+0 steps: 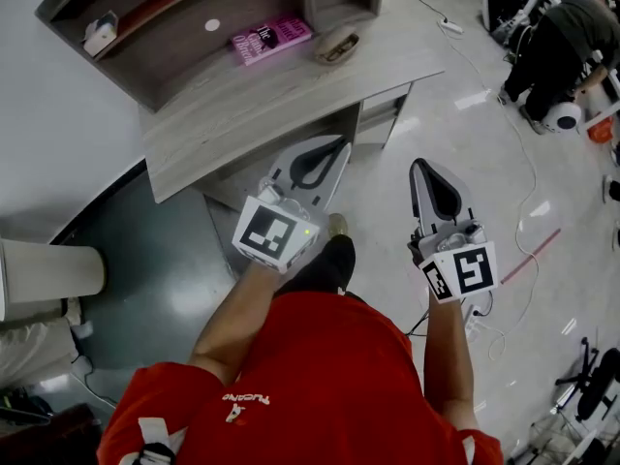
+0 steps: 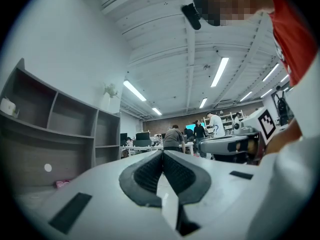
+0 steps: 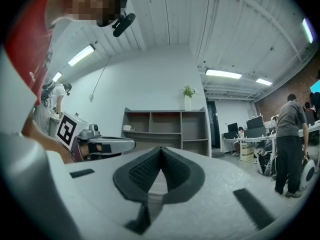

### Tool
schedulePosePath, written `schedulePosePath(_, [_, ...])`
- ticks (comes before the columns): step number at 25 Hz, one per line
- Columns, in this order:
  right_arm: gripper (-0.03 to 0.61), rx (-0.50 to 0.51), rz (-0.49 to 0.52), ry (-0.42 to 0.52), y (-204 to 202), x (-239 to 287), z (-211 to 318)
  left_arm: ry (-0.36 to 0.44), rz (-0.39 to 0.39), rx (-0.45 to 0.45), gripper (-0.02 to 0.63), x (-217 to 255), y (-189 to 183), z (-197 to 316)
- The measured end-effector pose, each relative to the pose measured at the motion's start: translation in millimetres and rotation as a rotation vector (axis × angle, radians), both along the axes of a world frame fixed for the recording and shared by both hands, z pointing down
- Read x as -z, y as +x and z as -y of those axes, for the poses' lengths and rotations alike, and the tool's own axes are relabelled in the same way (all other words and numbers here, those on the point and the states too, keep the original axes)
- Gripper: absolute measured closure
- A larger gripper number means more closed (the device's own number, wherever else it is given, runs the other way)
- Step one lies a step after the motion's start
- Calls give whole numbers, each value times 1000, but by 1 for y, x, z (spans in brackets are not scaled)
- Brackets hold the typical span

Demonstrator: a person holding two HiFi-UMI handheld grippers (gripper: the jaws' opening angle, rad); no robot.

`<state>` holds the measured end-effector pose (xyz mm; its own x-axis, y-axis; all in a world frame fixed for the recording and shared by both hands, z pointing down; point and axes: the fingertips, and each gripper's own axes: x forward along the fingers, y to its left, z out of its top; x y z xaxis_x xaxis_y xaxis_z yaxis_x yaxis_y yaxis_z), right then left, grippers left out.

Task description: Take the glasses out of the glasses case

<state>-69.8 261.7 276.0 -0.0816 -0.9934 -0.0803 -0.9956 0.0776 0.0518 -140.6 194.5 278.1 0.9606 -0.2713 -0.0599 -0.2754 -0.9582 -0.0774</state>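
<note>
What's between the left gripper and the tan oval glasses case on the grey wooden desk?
Only bare grey wooden desk, seen in the head view, separates the left gripper from the tan oval glasses case; the pink book lies aside.

Red short-sleeved shirt (image 1: 320, 376) carries white print; grey left gripper (image 1: 339, 148) and right gripper (image 1: 418, 168) bear black-padded fingers (image 2: 150, 176) and black-and-white marker cubes (image 1: 274, 232).

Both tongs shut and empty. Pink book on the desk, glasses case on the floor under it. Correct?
One error: the glasses case is not on the floor. The head view shows it lying on the desk, just right of the pink book. The rest holds: left tongs and right tongs are shut and empty.
</note>
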Motion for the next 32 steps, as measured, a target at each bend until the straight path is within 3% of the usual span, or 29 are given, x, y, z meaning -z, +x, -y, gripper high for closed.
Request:
schedulePosePath(9, [574,16,-9,-48,78,-5,118,-22,31,3,603,-22,82,111])
schedulePosePath(16, [574,35,-26,-77,132,-9,209,28,25,-7,603,-32,137,190])
schedulePosePath(26, [574,83,1,-145,166,-39,283,-9,105,26,603,-70,177,248])
schedulePosePath(32, [574,168,8,-169,180,-53,331,-18,154,88,603,-86,193,279])
